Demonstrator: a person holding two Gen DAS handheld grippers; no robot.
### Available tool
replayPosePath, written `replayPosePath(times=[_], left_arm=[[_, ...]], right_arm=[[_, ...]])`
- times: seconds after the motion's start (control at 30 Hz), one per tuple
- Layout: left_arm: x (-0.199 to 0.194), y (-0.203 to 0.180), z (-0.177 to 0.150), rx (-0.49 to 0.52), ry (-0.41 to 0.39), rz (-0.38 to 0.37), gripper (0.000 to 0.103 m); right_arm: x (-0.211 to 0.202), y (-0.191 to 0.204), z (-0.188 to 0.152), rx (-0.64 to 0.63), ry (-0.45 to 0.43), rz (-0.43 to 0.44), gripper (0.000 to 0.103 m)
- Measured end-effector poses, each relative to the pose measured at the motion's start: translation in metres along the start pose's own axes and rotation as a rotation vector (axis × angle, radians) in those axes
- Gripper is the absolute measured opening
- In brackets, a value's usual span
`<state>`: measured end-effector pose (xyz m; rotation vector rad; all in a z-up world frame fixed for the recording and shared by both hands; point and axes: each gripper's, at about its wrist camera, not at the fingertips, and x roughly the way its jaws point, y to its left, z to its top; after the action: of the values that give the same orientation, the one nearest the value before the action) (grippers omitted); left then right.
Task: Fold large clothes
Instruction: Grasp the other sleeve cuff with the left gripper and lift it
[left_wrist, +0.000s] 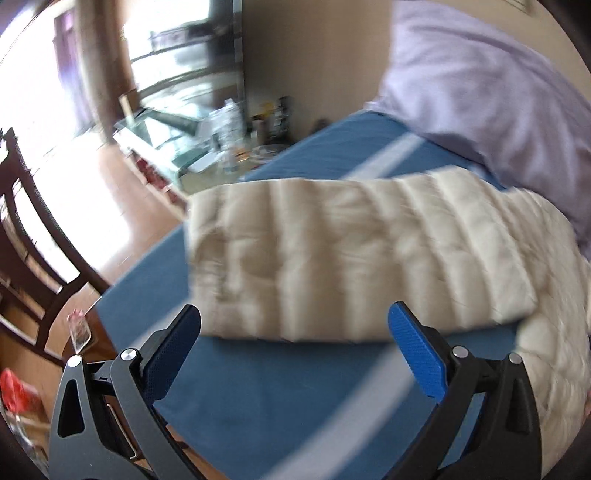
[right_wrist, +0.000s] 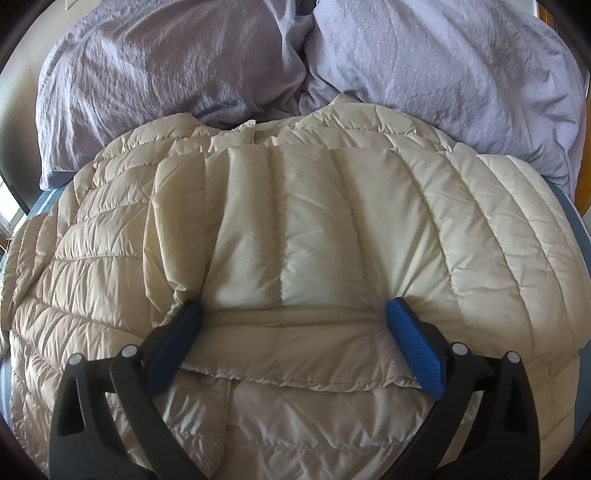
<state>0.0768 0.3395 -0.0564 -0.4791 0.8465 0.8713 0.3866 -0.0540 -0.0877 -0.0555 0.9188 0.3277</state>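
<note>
jacket: cream quilted puffer jacket (right_wrist: 295, 229) on the blue-sheeted bed (left_wrist: 280, 391), collar by the lilac pillows (right_wrist: 443, 66)
right gripper (right_wrist: 293, 332): fingers apart, pressing a folded panel
left gripper (left_wrist: 293, 332): fingers apart, empty, above the sheet
tip: flatten trapped air before folding
containers: none
</note>
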Motion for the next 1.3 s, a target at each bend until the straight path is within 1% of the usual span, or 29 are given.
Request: replayPosePath(times=[0.13, 0.27, 0.3, 0.37, 0.43, 0.47, 0.53, 0.57, 0.63, 0.67, 0.77, 0.83, 0.93, 1.07, 1.17, 1.3], left_arm=[[0.014, 0.023, 0.007, -0.068, 0.023, 0.003, 0.093], [0.026, 0.041, 0.007, -0.140, 0.064, -0.037, 0.087], [0.024, 0.042, 0.007, -0.142, 0.046, -0.036, 0.085], [0.023, 0.045, 0.008, -0.137, 0.042, -0.035, 0.081], [0.023, 0.044, 0.008, -0.128, 0.036, -0.026, 0.070], [0.023, 0.043, 0.008, -0.120, 0.034, -0.017, 0.067], [0.022, 0.042, 0.008, -0.116, 0.031, -0.016, 0.054], [0.022, 0.041, 0.009, -0.116, 0.032, -0.018, 0.051], [0.023, 0.039, 0.010, -0.117, 0.034, -0.015, 0.041], [0.023, 0.038, 0.010, -0.114, 0.036, -0.012, 0.039], [0.023, 0.033, 0.010, -0.095, 0.041, -0.006, 0.027], [0.024, 0.029, 0.010, -0.078, 0.044, -0.012, 0.016], [0.024, 0.023, 0.011, -0.058, 0.047, -0.001, 0.010], [0.018, 0.016, 0.017, -0.051, 0.043, -0.012, 0.009], [0.006, 0.006, 0.024, -0.039, 0.016, -0.034, 0.008], [-0.015, -0.014, 0.036, -0.017, -0.029, -0.088, 0.008]], right_arm=[[0.000, 0.001, 0.000, 0.005, -0.002, 0.002, 0.101], [0.000, 0.001, 0.000, 0.006, -0.002, 0.003, 0.101], [0.000, 0.000, 0.000, 0.007, -0.002, 0.002, 0.101], [0.000, 0.000, 0.000, 0.007, -0.002, 0.002, 0.101], [0.000, 0.000, 0.000, 0.007, -0.002, 0.002, 0.101], [0.000, 0.000, 0.000, 0.007, -0.002, 0.002, 0.101], [0.000, 0.000, 0.000, 0.006, -0.002, 0.002, 0.101], [0.000, 0.000, 0.000, 0.006, -0.002, 0.002, 0.101], [0.000, 0.000, 0.000, 0.007, -0.002, 0.003, 0.101], [0.000, 0.000, 0.000, 0.007, -0.002, 0.003, 0.101], [0.000, 0.000, 0.000, 0.007, -0.002, 0.003, 0.101], [0.000, 0.000, 0.000, 0.007, -0.002, 0.003, 0.101], [0.000, -0.001, 0.000, 0.007, -0.003, 0.004, 0.101], [-0.001, 0.000, 0.000, 0.013, -0.005, 0.007, 0.101], [-0.001, 0.000, 0.000, 0.016, -0.007, 0.008, 0.101], [-0.002, 0.001, 0.000, 0.023, -0.012, 0.011, 0.101]])
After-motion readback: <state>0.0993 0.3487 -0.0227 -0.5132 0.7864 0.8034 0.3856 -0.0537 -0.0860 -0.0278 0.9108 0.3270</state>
